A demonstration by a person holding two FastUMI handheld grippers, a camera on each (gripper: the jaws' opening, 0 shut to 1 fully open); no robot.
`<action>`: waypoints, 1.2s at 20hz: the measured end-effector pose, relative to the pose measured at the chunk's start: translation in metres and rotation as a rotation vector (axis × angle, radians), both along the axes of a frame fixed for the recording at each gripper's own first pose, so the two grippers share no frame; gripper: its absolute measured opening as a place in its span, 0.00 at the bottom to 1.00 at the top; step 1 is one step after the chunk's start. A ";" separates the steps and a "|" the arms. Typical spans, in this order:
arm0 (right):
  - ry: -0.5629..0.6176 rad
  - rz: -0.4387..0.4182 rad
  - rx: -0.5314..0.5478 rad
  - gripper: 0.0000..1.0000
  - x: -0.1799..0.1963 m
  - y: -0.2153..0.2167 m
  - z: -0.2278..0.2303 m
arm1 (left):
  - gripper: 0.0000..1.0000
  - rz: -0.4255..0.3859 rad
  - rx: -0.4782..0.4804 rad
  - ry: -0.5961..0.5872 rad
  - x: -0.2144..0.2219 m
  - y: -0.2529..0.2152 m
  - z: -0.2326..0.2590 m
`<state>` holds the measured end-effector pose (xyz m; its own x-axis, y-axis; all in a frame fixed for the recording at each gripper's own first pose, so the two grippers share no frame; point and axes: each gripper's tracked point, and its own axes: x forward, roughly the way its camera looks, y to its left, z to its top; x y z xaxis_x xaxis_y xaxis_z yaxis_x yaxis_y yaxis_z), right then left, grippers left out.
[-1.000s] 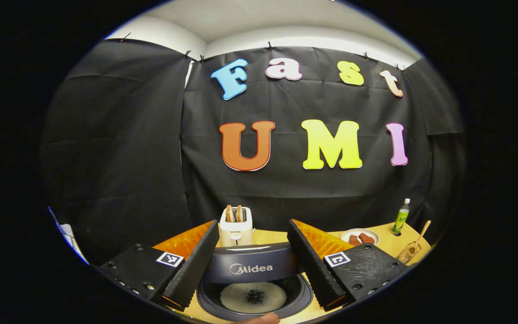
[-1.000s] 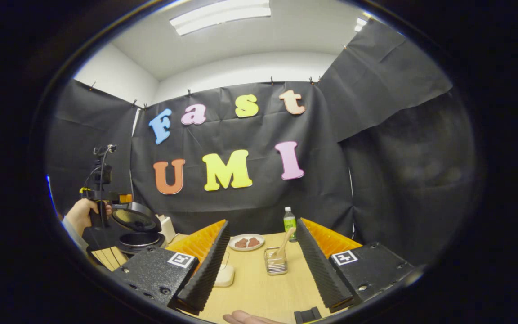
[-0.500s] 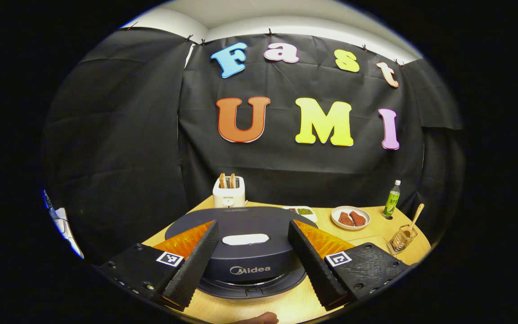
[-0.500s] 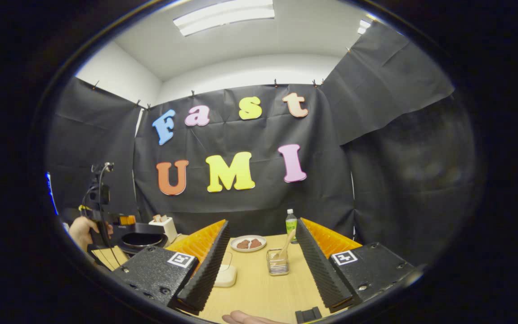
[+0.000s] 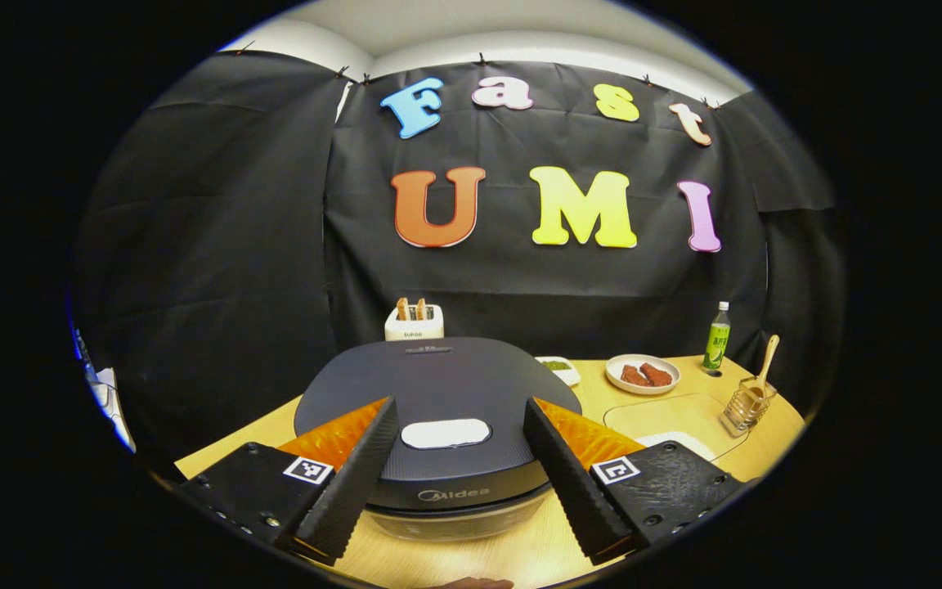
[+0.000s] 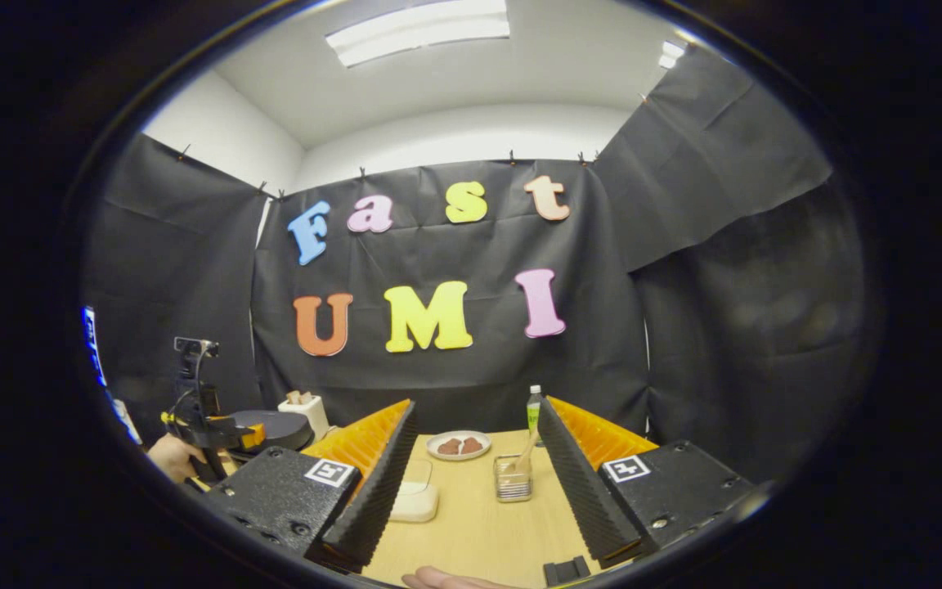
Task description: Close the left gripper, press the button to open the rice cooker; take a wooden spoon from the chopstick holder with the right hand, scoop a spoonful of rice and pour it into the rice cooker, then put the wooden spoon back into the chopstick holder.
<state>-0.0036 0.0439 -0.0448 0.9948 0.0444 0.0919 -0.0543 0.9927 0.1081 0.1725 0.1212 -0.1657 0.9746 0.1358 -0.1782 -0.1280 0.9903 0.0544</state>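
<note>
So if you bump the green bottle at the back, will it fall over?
Probably, yes. The green bottle is tall and thin and stands upright on a small base on the table, so a push near its cap could tip it. It looks round, so once down it may roll.

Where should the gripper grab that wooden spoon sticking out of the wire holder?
Probably the bare handle of the light wooden spoon, above the rim of the wire chopstick holder. Its bowl end sits down inside the holder, and the handle leans up and out, free of anything nearby. Coming from above with the open right gripper, fingers either side of the handle, looks easiest.
</note>
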 end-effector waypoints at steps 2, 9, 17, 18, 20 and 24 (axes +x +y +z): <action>0.003 0.009 -0.013 0.95 -0.001 0.007 -0.002 | 1.00 0.005 -0.016 -0.032 0.000 0.001 0.003; 0.018 0.048 -0.040 0.95 0.000 0.029 -0.008 | 1.00 0.032 -0.004 -0.086 -0.001 -0.001 -0.007; 0.027 0.059 -0.063 0.95 0.002 0.049 -0.004 | 1.00 0.024 -0.010 -0.095 -0.007 -0.003 -0.004; 0.020 0.060 -0.067 0.95 0.004 0.054 -0.001 | 1.00 0.018 0.003 -0.072 -0.011 -0.005 -0.006; 0.027 0.069 -0.069 0.95 0.008 0.064 -0.003 | 0.96 0.000 -0.001 -0.041 -0.026 -0.011 0.004; 0.053 0.089 -0.079 0.95 0.012 0.079 -0.005 | 0.83 -0.037 -0.094 -0.056 -0.064 -0.025 0.045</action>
